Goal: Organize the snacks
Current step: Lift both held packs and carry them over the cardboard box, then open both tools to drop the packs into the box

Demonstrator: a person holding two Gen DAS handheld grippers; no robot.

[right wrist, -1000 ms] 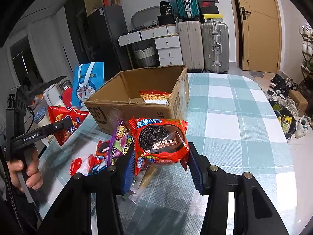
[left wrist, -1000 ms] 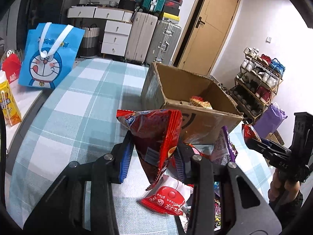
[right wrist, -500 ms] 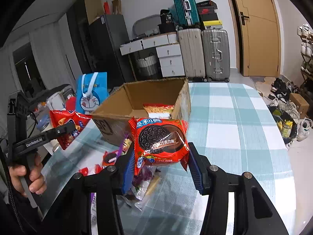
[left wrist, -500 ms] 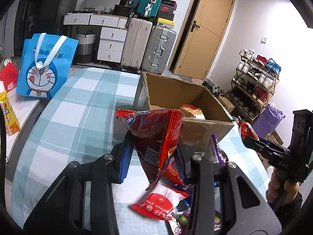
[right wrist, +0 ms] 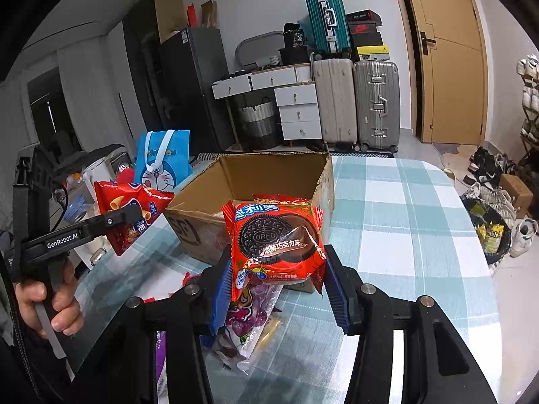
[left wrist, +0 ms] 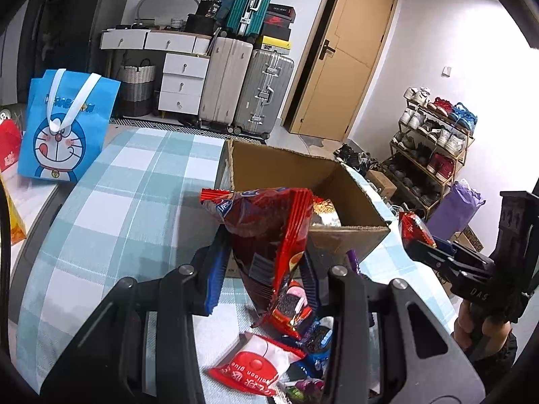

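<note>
My left gripper (left wrist: 264,262) is shut on a red snack bag (left wrist: 269,229), held in the air just before the near wall of the open cardboard box (left wrist: 350,235). The right wrist view shows that same red snack bag (right wrist: 129,212) clamped in the left gripper (right wrist: 134,213), left of the cardboard box (right wrist: 198,232). My right gripper (right wrist: 276,279) is shut on a red Oreo pack (right wrist: 276,239), raised in front of the box. A noodle packet (right wrist: 283,199) lies inside the box. Loose snack packets (left wrist: 259,367) lie on the checked tablecloth (left wrist: 118,208) below both grippers.
A blue Doraemon bag (left wrist: 64,128) stands at the table's left edge. Suitcases (left wrist: 246,87), white drawers (left wrist: 182,84) and a door (left wrist: 347,64) line the back wall. A shoe rack (left wrist: 434,141) stands on the right. A person's hand (right wrist: 50,299) grips the left tool.
Both grippers rose with their packs, so the box opening now shows more from above. The left gripper moved closer to the box. Both grips are unchanged.
</note>
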